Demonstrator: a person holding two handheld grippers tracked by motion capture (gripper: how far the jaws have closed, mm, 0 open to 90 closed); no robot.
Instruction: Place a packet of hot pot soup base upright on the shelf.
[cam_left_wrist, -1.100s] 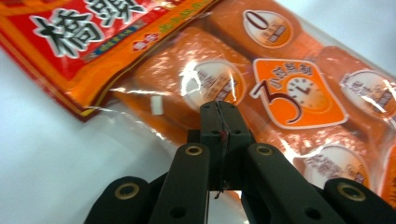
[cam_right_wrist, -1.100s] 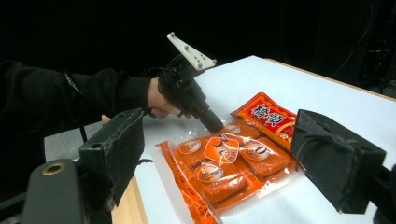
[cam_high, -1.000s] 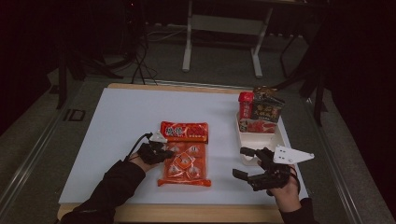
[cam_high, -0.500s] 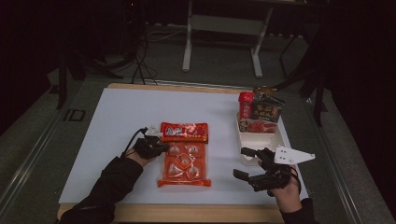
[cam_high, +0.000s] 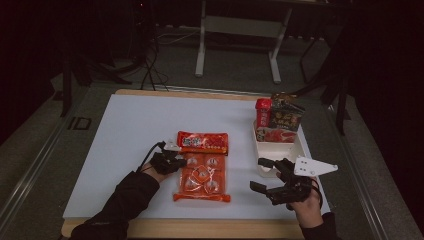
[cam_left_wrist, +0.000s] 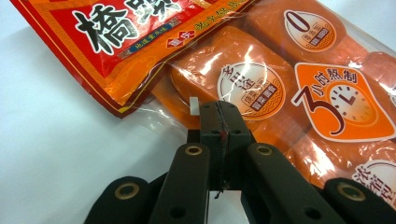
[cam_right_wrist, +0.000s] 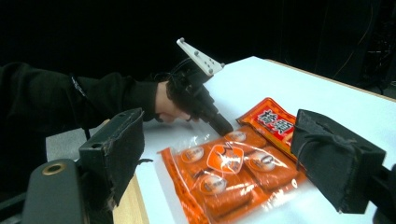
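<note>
While its 2 jaws are pressed together, the left gripper (cam_left_wrist: 219, 122) rests its tip on the near left edge of the orange snack bag (cam_left_wrist: 289, 88); whether the clear film edge is pinched between them cannot be told. From that tip, the bag's red header lies ahead and to the left, its orange packets ahead and to the right. Off to the bag's other side, the right gripper (cam_high: 264, 174) hovers with jaws spread wide, holding nothing, just short of a white tray (cam_high: 296, 148) of packaged snacks. Everything sits on a white table top (cam_high: 125, 135) edged in wood, in a dark room with metal stands behind.
</note>
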